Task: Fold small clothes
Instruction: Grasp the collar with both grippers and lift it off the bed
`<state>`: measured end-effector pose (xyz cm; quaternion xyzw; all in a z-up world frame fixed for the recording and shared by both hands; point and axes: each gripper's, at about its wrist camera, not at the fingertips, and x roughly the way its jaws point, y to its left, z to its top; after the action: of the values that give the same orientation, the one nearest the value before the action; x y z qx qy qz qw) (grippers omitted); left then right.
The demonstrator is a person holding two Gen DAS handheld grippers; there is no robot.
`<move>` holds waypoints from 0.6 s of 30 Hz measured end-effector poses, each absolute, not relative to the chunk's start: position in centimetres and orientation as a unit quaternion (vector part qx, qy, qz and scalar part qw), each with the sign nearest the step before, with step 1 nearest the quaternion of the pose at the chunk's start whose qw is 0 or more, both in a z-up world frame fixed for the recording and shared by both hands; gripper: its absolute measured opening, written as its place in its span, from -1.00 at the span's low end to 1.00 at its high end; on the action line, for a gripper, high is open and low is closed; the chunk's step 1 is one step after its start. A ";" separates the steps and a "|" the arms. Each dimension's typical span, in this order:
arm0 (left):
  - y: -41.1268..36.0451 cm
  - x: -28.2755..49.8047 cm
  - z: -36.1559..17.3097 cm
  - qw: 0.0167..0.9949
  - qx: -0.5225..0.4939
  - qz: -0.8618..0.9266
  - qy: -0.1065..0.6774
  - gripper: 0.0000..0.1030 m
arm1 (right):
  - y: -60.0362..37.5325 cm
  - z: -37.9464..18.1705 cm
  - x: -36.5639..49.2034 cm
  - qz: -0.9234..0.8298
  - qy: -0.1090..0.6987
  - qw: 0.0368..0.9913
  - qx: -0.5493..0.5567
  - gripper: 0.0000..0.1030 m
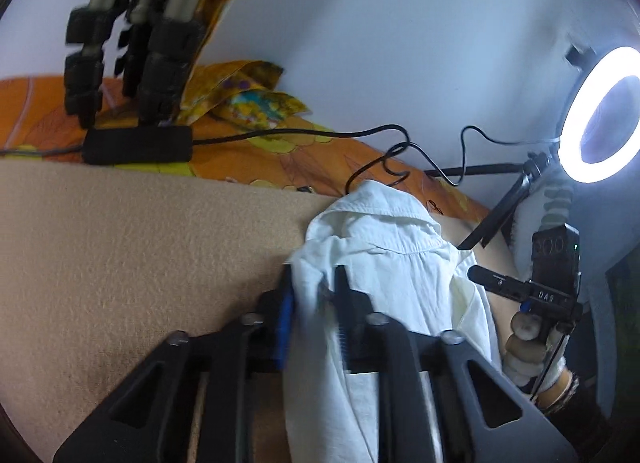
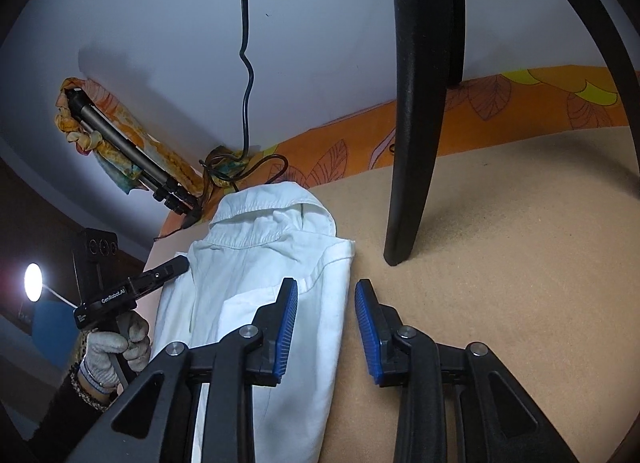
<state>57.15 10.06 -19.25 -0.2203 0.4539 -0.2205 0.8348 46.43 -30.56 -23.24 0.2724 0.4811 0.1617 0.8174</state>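
Observation:
A white collared shirt [image 1: 384, 239] [image 2: 256, 263] lies folded into a long narrow strip on the beige blanket [image 1: 120, 247] [image 2: 500, 263], collar at the far end. My left gripper [image 1: 314, 287] is shut on a bunched fold along the shirt's left edge, and cloth spills over its fingers. Seen from the right wrist, the left gripper [image 2: 172, 266] sits at that same edge, held by a gloved hand [image 2: 116, 347]. My right gripper [image 2: 326, 315] is open; its blue pads [image 2: 289, 327] straddle the shirt's right edge without pressing it. From the left wrist, the right gripper [image 1: 486, 278] hovers by the shirt's right side.
An orange leaf-print sheet [image 1: 280, 155] [image 2: 520, 103] borders the blanket at the wall. Tripod legs [image 1: 120, 63] and a black box [image 1: 138, 145] with a cable stand at the far left. A lit ring light [image 1: 600, 115] is on the right. A thick black tripod leg [image 2: 412, 143] rests on the blanket right of the shirt.

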 end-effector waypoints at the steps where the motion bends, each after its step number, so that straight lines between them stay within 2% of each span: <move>1: 10.3 57.1 -19.3 0.833 -0.228 -0.221 0.453 -0.83 | -30.4 -23.2 46.5 0.162 0.481 0.818 0.271 -0.41; 2: 10.3 57.1 -19.3 0.833 -0.228 -0.221 0.453 -0.85 | -30.1 -23.2 46.6 0.163 0.482 0.819 0.266 -0.49; 4: 9.8 56.9 -19.2 0.837 -0.217 -0.221 0.451 -0.91 | -29.5 -23.2 46.8 0.165 0.487 0.818 0.258 -0.91; 5: 9.7 56.8 -19.0 0.840 -0.211 -0.221 0.448 -0.91 | -29.2 -23.2 46.8 0.166 0.489 0.817 0.255 -0.96; 18: 9.0 53.0 -12.9 0.861 -0.212 -0.247 0.390 -0.94 | -29.1 -16.0 43.4 0.176 0.432 0.858 0.217 -1.00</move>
<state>53.01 8.99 -12.88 -0.2124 0.3898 -0.2474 0.8612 43.39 -29.06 -15.98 0.2167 0.4318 0.1760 0.8577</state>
